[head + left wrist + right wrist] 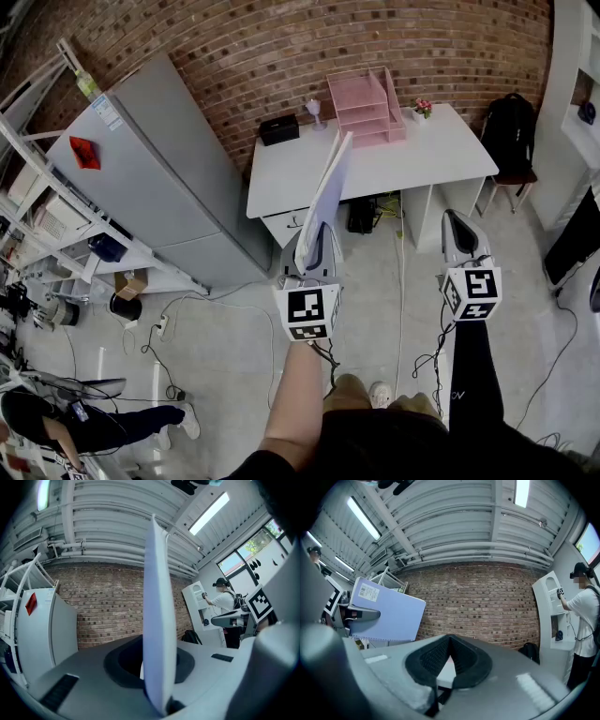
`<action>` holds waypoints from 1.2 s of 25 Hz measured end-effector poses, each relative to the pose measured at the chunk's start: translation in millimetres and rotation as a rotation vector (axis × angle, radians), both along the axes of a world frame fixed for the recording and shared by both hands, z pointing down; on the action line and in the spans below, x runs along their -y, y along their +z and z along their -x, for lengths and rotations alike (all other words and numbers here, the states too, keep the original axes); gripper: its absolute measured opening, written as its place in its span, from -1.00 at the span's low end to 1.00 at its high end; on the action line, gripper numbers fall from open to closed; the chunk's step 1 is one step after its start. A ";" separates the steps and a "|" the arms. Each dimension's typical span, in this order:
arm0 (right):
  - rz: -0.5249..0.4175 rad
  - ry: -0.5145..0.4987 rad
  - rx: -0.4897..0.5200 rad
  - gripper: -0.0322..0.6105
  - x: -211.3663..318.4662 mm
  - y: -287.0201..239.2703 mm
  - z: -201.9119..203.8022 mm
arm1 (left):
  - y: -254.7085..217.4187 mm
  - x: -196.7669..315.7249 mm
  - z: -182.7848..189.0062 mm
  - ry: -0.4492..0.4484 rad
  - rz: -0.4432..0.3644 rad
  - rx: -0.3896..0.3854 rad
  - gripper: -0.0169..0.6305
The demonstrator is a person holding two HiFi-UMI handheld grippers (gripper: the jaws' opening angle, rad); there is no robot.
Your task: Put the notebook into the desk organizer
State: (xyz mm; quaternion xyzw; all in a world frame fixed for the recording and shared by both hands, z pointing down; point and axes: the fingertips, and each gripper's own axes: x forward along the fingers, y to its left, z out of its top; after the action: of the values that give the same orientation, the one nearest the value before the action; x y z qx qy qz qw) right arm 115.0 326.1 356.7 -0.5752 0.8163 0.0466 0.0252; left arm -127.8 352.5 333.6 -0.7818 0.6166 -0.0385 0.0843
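Note:
My left gripper (315, 246) is shut on a thin pale blue notebook (329, 192) and holds it upright, edge-on, pointing toward the white desk (375, 167). In the left gripper view the notebook (159, 620) stands as a tall narrow strip clamped between the jaws. From the right gripper view its blue cover (389, 613) shows with a barcode label at the corner. The pink desk organizer (366, 108) stands at the desk's back edge, well ahead of the notebook. My right gripper (454, 220) hangs level to the right with its pads (433, 656) together and nothing between them.
A grey fridge (159, 178) stands left of the desk. On the desk are a black box (278, 128) and a small flower pot (422, 109). A black backpack (511, 131) rests on a chair at the right. Cables (403, 281) run over the floor. A person (581, 616) stands at white shelves.

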 end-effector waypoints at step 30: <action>-0.013 0.057 0.040 -0.90 210.6 -8.3 45.8 | 3.5 225.3 55.0 0.049 0.005 -0.083 -0.84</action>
State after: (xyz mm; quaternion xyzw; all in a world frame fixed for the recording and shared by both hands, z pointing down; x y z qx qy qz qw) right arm 69.2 115.5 348.4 -0.5987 0.7987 0.0409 0.0440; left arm -182.7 127.2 337.1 -0.7979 0.5999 -0.0055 0.0577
